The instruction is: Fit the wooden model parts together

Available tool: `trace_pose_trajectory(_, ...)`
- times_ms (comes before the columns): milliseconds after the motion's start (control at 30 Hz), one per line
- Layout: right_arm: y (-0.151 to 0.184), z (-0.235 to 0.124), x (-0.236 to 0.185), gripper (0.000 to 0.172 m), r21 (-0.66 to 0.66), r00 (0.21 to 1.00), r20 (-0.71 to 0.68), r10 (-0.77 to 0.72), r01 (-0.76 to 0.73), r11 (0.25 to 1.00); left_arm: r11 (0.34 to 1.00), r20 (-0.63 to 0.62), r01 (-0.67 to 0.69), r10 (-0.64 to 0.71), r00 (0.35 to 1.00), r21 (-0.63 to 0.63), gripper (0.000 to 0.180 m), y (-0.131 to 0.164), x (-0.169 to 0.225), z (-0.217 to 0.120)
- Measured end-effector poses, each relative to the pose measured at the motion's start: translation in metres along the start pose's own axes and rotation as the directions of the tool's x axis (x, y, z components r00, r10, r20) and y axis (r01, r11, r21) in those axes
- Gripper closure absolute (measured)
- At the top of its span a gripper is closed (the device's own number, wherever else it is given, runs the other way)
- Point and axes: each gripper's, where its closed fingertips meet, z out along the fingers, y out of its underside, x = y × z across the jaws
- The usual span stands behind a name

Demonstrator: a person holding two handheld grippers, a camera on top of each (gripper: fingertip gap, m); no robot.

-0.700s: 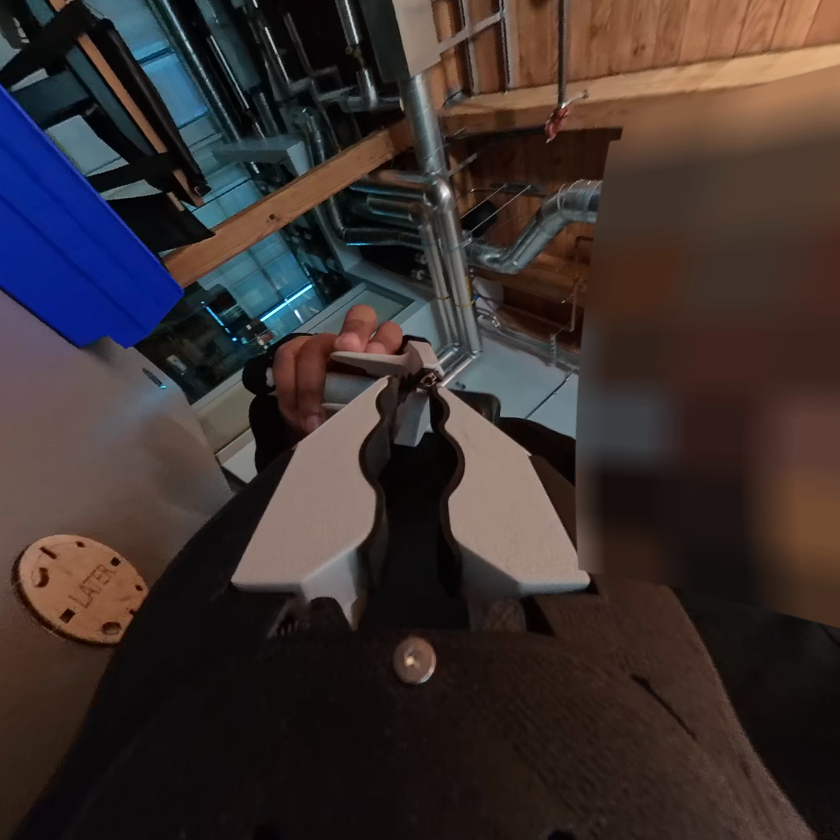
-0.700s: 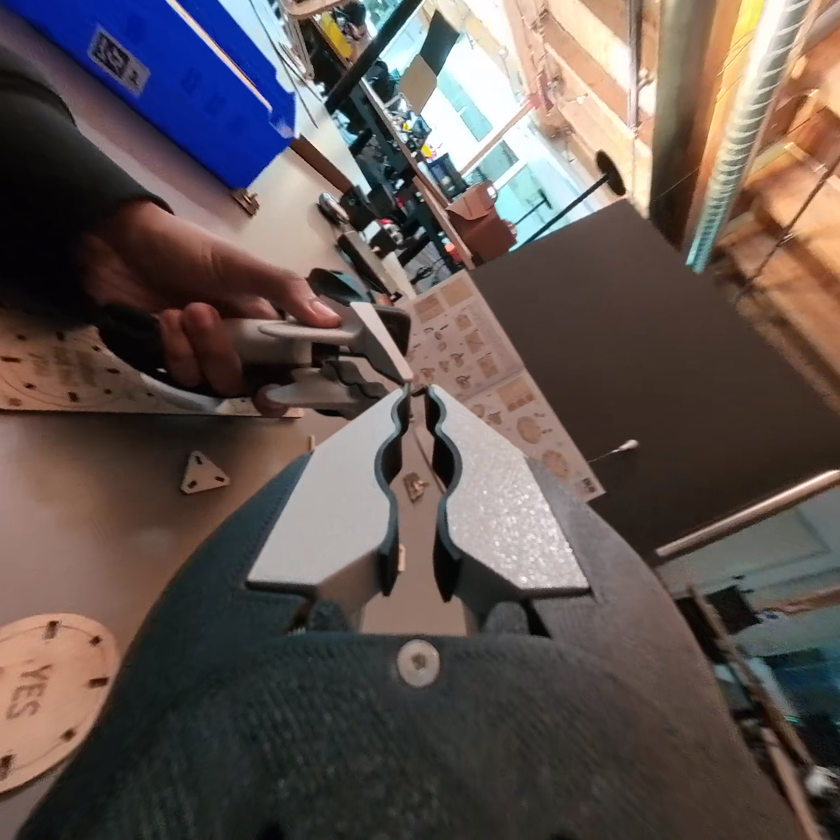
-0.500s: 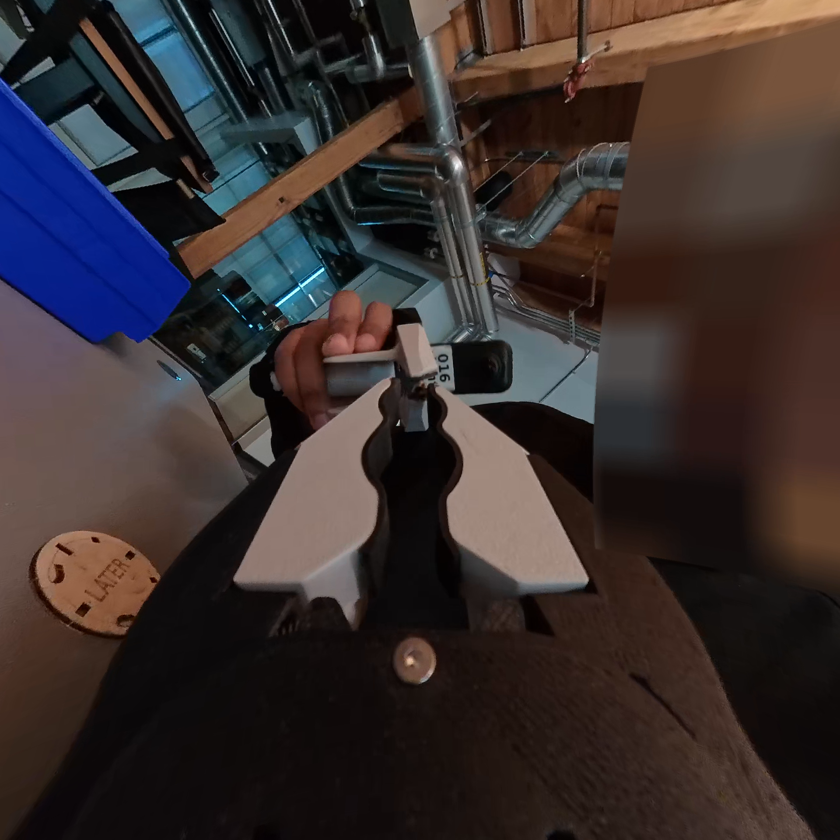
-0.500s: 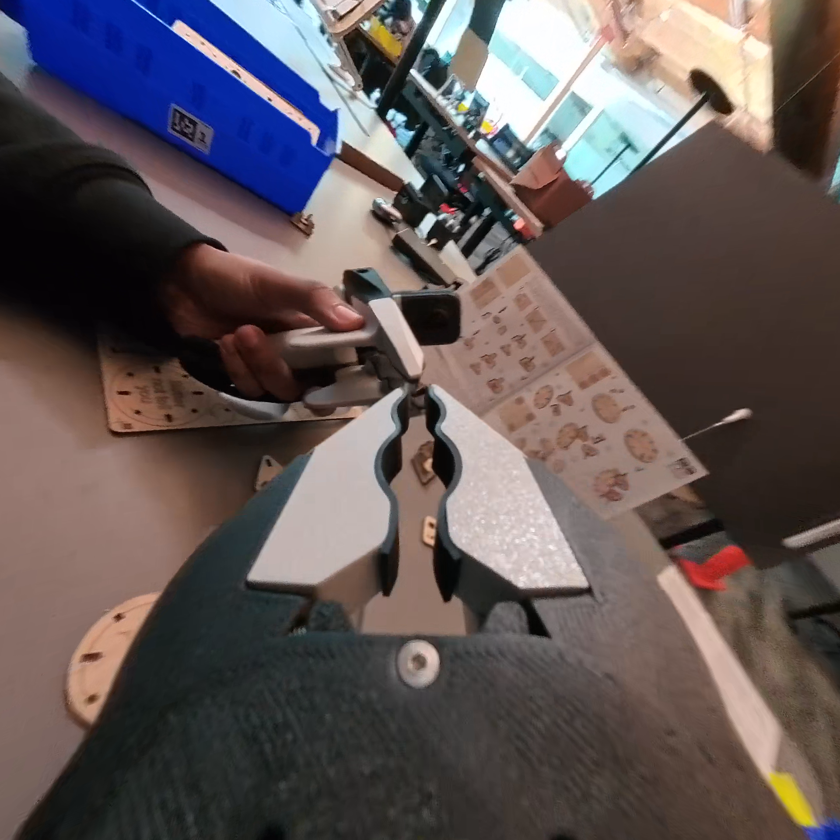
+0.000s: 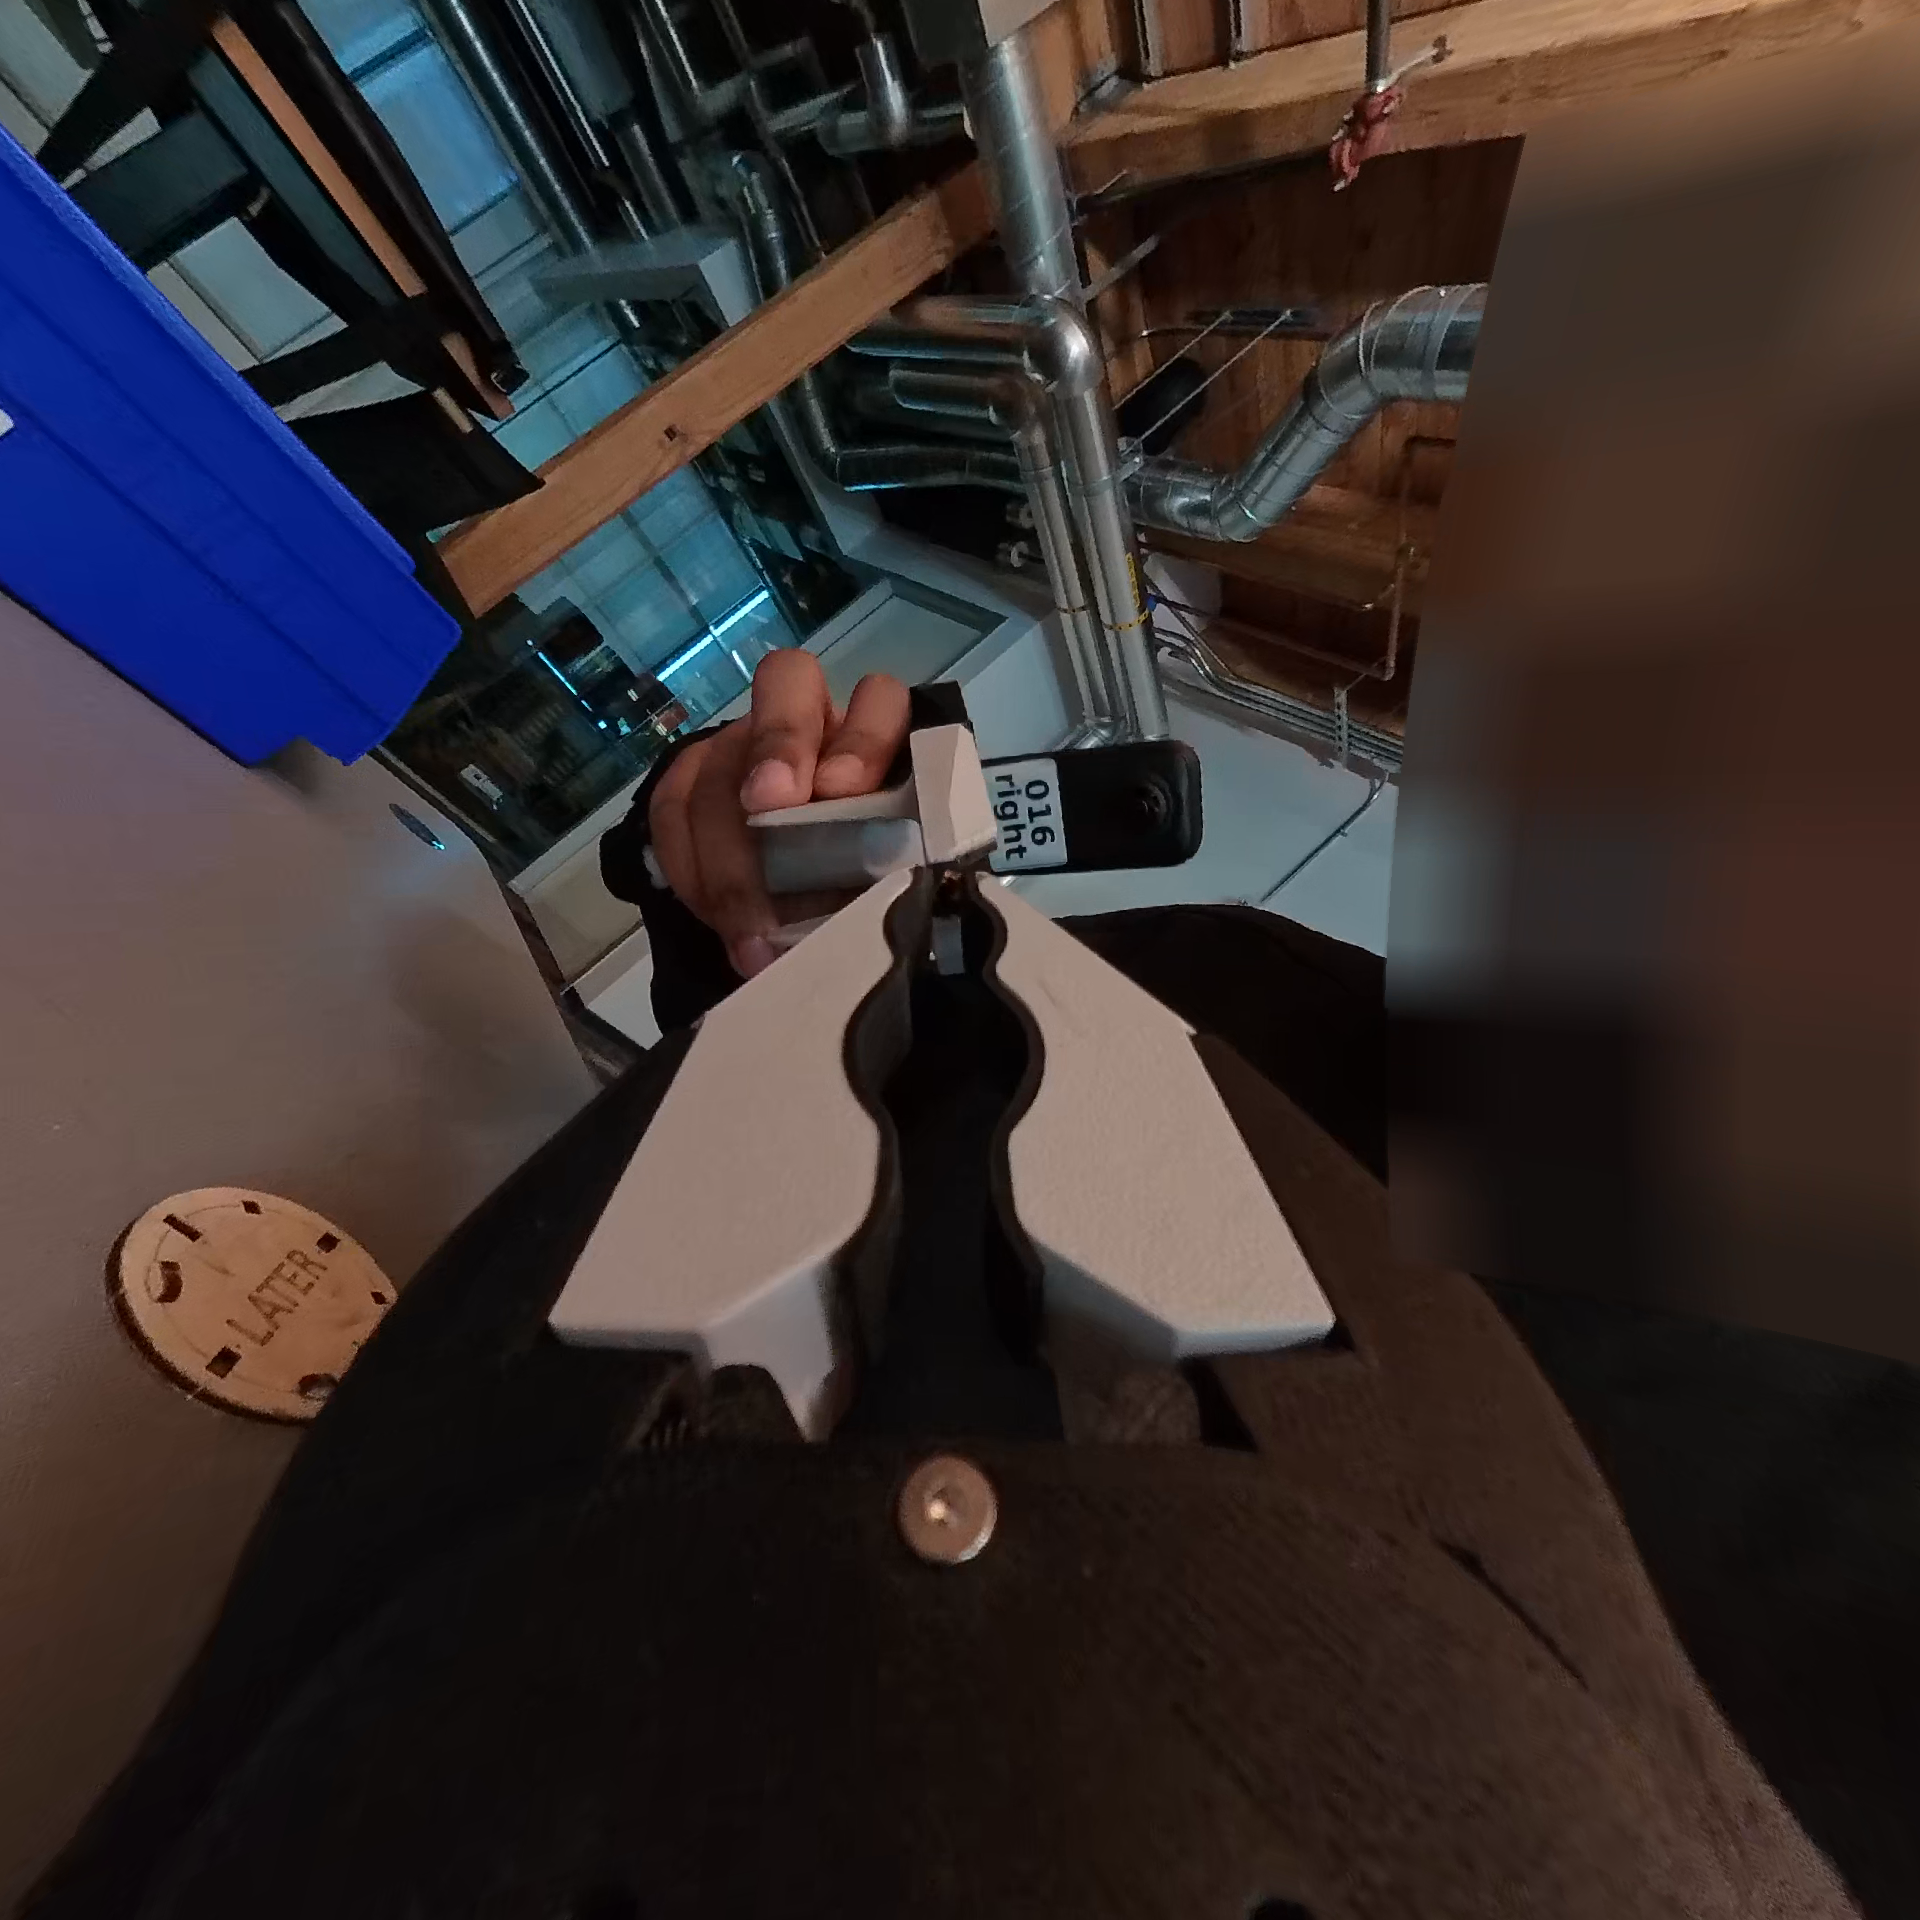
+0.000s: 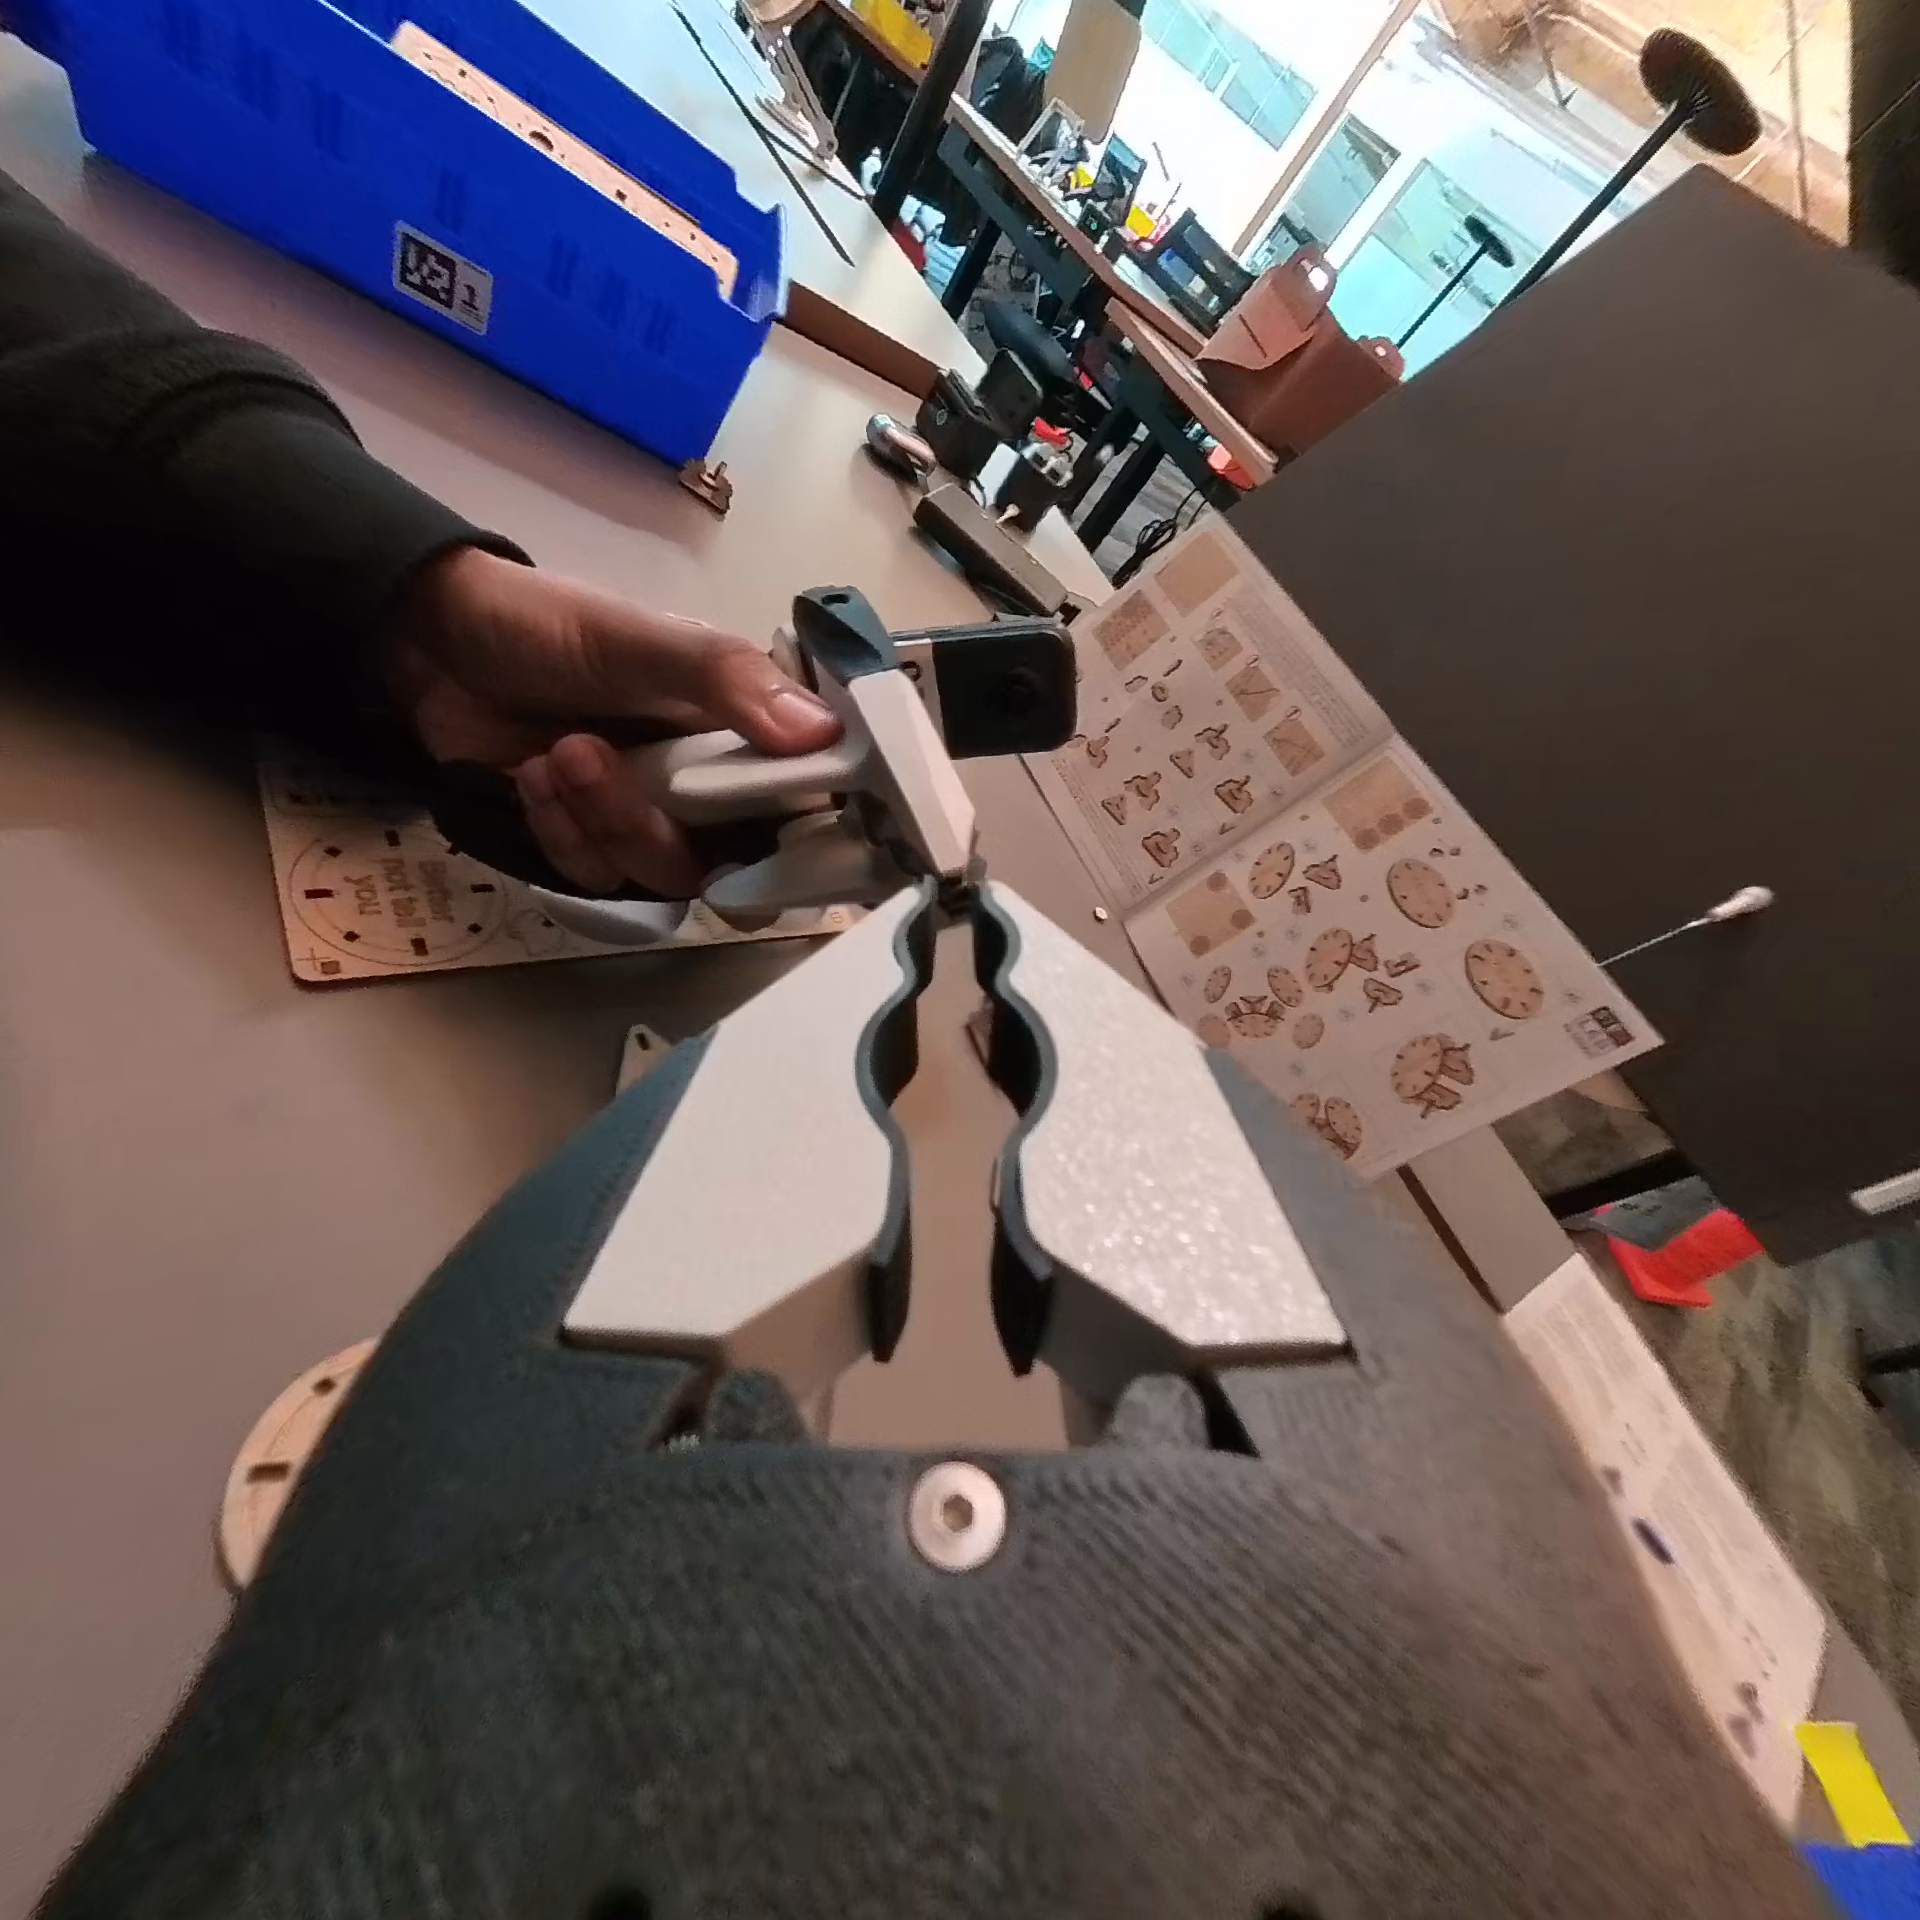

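Across the grey desk [image 6: 156,1143], seen from the right wrist, the blue bin [image 6: 312,156] sits far off at 11 o'clock and a dark upright panel [image 6: 1610,623] fills 2 o'clock. A printed instruction sheet [image 6: 1351,935] lies flat at 3 o'clock, and a plywood sheet [image 6: 343,914] with punched-out shapes is at 9 o'clock under the person's hand [image 6: 582,748]. A round wooden disc [image 5: 249,1299] lies at 8 o'clock in the left wrist view.

Both tools hang above the desk, nose to nose. The left tongs [image 5: 951,883] are closed to a sliver, as are the right tongs [image 6: 951,896], and the two sets of tips meet on a tiny piece [image 5: 948,886]. It is brownish and dark, but too small to say what it is. It sits at the very ends of the pads, and how much pad bears on it cannot be made out.

Risks, as I judge them:
- The hold is at the extreme tips, so a small twist of either wrist could lever the piece out sideways.
- With two tools on one tiny thing, uneven pulling could snap it if it is thin wood, or flick it away.
- If dropped, it would land among the loose offcuts (one triangular offcut [image 6: 644,1039] lies at 9 o'clock beside the tongs) and be hard to pick out.
- The metal tips could also slip onto each other.
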Motion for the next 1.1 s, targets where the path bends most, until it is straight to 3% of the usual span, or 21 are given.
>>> trace_pose_trajectory(867, 0.0038, -0.0005, -0.0010, 0.166, -0.019, 0.999, -0.025, -0.035, 0.034, 0.999, 0.999, -0.005, 0.027, -0.027, 1.000, 0.026, 0.180, 0.0016, -0.0021, -0.0001)
trace_pose_trajectory(1000, 0.0029, 0.0009, -0.0013, 0.151, -0.005, 0.997, -0.043, -0.057, 0.057, 0.998, 0.997, -0.007, 0.044, -0.044, 0.999, 0.063, 0.180, -0.0018, -0.0033, -0.0033)
trace_pose_trajectory(1100, 0.0050, 0.0017, 0.0016, 0.151, -0.013, 0.991, -0.077, -0.108, 0.107, 0.994, 0.996, 0.004, 0.036, -0.037, 0.999, 0.082, 0.179, -0.0060, -0.0038, -0.0073)
